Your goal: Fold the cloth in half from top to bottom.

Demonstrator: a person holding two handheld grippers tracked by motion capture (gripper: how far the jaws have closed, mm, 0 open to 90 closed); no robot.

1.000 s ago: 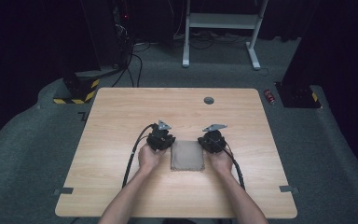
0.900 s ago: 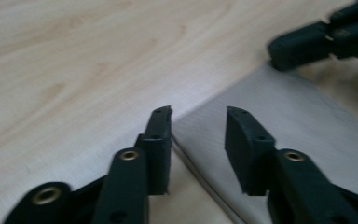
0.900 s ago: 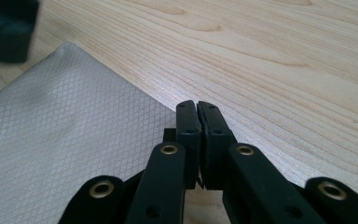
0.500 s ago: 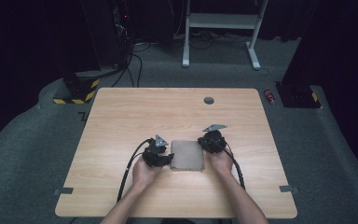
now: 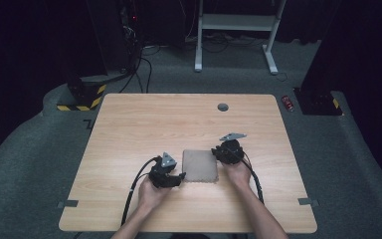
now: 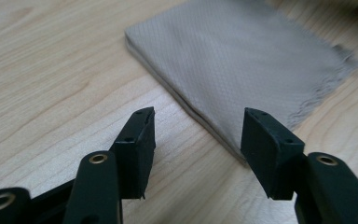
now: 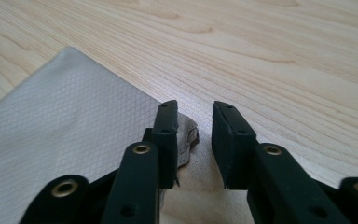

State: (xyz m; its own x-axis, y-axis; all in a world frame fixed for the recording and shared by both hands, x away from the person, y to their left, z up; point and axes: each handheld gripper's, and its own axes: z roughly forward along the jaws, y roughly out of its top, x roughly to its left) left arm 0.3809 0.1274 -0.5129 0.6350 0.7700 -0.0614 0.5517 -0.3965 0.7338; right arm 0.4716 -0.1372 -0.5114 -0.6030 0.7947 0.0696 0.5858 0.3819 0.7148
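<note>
On the light wood-grain bench (image 5: 179, 124), a folded square of grey-beige woven cloth (image 5: 200, 166) lies flat toward the near edge, between the two hand-held grippers.

Left gripper (image 5: 171, 178): positioned at the near left corner of the cloth, held in the person's left hand (image 5: 151, 194). In the left gripper view the jaws are spread wide, with bare bench showing in the gap between them. The folded left edge of the cloth (image 6: 242, 60) runs diagonally across the gap; the right-hand jaw tip sits over the near corner, the other tip over bare bench. The pictures do not show whether either tip touches the cloth.

Right gripper (image 5: 225, 152): positioned at the right edge of the cloth, toward the far corner, held in the person's right hand (image 5: 238, 172). In the right gripper view the jaws stand slightly parted, with a narrow gap. A small curled corner of the cloth (image 7: 65, 140) rises just beside the inner face of the left-hand jaw; it is not pinched.

Cloth condition: several layers are stacked, visible as a thick edge in the left gripper view. The surface carries a fine diamond-grid weave. One edge is frayed and wavy; the folded edges are straight. The top surface is smooth and unwrinkled.

A small dark round disc (image 5: 223, 106) sits in the bench near its far edge, well apart from the cloth.
</note>
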